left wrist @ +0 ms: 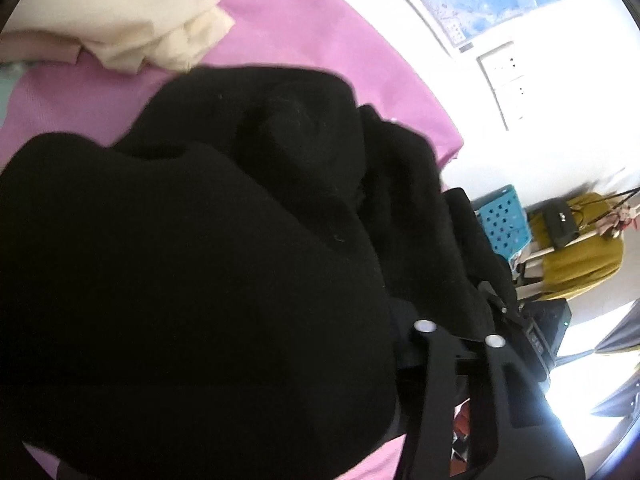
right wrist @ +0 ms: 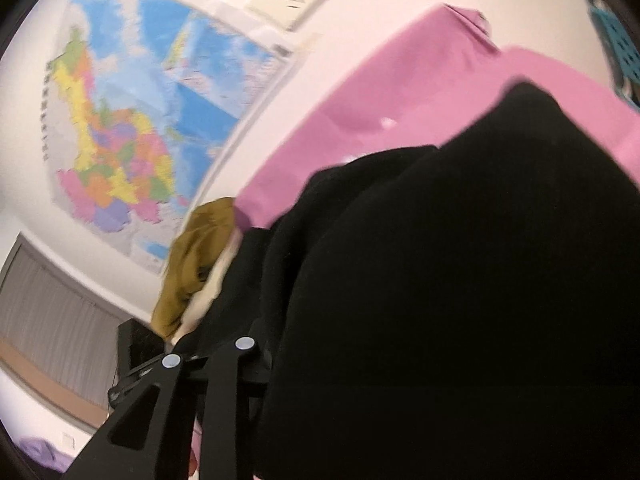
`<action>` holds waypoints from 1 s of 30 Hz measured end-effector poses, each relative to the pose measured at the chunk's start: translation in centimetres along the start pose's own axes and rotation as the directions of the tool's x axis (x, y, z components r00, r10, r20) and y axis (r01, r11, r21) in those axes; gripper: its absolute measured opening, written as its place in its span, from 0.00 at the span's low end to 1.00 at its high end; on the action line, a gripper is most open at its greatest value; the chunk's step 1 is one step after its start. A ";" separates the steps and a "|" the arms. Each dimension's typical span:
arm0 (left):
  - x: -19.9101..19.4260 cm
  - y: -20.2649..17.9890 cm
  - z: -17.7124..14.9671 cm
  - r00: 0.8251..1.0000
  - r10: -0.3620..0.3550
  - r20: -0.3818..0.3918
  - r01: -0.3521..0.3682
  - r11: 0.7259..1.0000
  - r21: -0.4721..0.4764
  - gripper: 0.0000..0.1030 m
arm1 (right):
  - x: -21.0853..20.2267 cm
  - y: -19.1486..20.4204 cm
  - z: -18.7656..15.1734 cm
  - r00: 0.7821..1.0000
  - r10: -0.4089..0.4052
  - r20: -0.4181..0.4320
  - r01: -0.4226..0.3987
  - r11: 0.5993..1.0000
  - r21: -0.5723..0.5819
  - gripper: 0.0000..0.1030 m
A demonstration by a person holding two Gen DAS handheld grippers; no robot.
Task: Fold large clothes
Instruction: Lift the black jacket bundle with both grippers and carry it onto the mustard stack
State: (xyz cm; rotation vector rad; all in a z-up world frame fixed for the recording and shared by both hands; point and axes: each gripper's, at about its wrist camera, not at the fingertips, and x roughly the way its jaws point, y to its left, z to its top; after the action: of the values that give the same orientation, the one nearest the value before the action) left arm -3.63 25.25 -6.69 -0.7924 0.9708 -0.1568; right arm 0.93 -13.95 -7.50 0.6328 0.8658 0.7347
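Covering most of both views: black garment [left wrist: 192, 260], knit, bunched on a pink sheet [left wrist: 312, 32]. Left gripper [left wrist: 460, 316]: fingertips buried in the black cloth, apparently pinching a fold. Right gripper [right wrist: 224, 332]: fingers narrowed, tips hidden in the same garment [right wrist: 460, 280]; grip likely, contact not visible. Also present: cream folded cloth [left wrist: 132, 28] on the sheet beyond the garment; wall map [right wrist: 132, 120]; blue perforated basket [left wrist: 502, 224]; mustard cloth [right wrist: 192, 256].

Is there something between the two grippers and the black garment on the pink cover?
Nothing visible. The black garment lies bunched right against the left gripper and the right gripper; whether the jaws pinch it is hidden.
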 end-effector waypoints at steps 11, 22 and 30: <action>-9.8 -7.9 6.8 0.983 -0.129 0.132 0.097 0.970 0.225 0.38 | -1.8 14.2 7.5 0.989 0.145 0.037 -0.128 0.947 -0.295 0.24; -28.3 -6.8 18.3 0.846 -0.030 0.533 -0.127 0.959 0.255 0.39 | 7.9 33.0 15.3 0.910 0.415 -0.002 -0.364 0.796 -0.484 0.24; -34.7 5.4 24.8 0.706 0.204 0.679 -0.291 0.957 0.015 0.39 | 23.7 39.8 13.0 0.863 0.479 -0.161 -0.496 0.742 -0.451 0.24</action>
State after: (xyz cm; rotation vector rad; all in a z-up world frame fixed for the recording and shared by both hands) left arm -5.34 58.04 21.02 -0.5267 0.3538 0.2988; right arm 10.10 25.69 18.24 0.3944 0.5052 1.3965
